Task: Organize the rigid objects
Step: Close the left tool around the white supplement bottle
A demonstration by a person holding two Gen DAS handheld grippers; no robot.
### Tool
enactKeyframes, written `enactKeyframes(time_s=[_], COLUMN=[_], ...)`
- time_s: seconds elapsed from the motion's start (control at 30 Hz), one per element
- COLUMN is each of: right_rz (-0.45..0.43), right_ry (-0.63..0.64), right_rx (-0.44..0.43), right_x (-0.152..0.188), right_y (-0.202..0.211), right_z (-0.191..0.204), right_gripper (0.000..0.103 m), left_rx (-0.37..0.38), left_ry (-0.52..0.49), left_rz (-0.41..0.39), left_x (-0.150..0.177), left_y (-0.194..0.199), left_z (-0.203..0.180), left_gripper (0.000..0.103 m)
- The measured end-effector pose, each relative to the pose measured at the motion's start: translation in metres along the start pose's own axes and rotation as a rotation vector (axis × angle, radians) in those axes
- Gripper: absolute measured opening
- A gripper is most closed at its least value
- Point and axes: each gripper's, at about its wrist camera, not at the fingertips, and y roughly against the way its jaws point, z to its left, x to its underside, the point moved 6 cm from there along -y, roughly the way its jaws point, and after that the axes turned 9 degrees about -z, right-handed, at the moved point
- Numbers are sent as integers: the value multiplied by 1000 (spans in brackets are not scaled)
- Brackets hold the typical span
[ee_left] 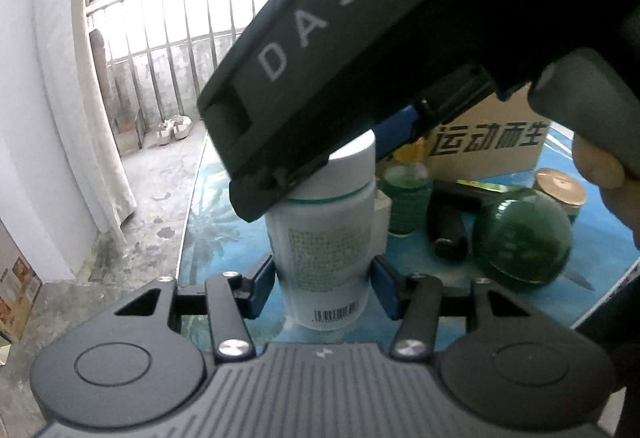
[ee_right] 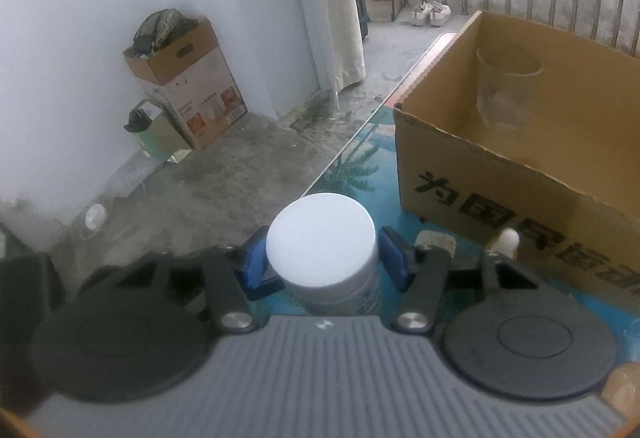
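Observation:
A white pill bottle (ee_left: 324, 258) with a white cap stands upright on the blue patterned table (ee_left: 224, 198). My left gripper (ee_left: 323, 290) straddles the bottle's body; its blue pads (ee_left: 262, 288) sit just off the sides, with small gaps. My right gripper (ee_right: 322, 262) comes from above and brackets the cap (ee_right: 320, 242); its pads (ee_right: 394, 258) lie beside the cap, with a narrow gap. In the left wrist view the right gripper's dark body (ee_left: 360, 50) looms over the cap.
An open cardboard box (ee_right: 500, 174) with a clear glass (ee_right: 506, 86) inside stands on the table to the right. Behind the bottle are a green bottle (ee_left: 406, 198), a black cylinder (ee_left: 450, 226), a green glass ball (ee_left: 520, 242) and a metal-lidded jar (ee_left: 560, 190). The table edge runs left, by the floor.

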Motion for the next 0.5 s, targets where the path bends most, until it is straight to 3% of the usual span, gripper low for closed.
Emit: enactKeyframes(time_s=[0.5], right_rz=[10], right_ry=[-61], right_rx=[-2], right_x=[32], right_y=[38], right_z=[-13], right_gripper=[56], left_rx=[44], left_ry=[-44], left_rz=[25], left_x=[8], left_y=[15], left_z=[-28], left_gripper=[54])
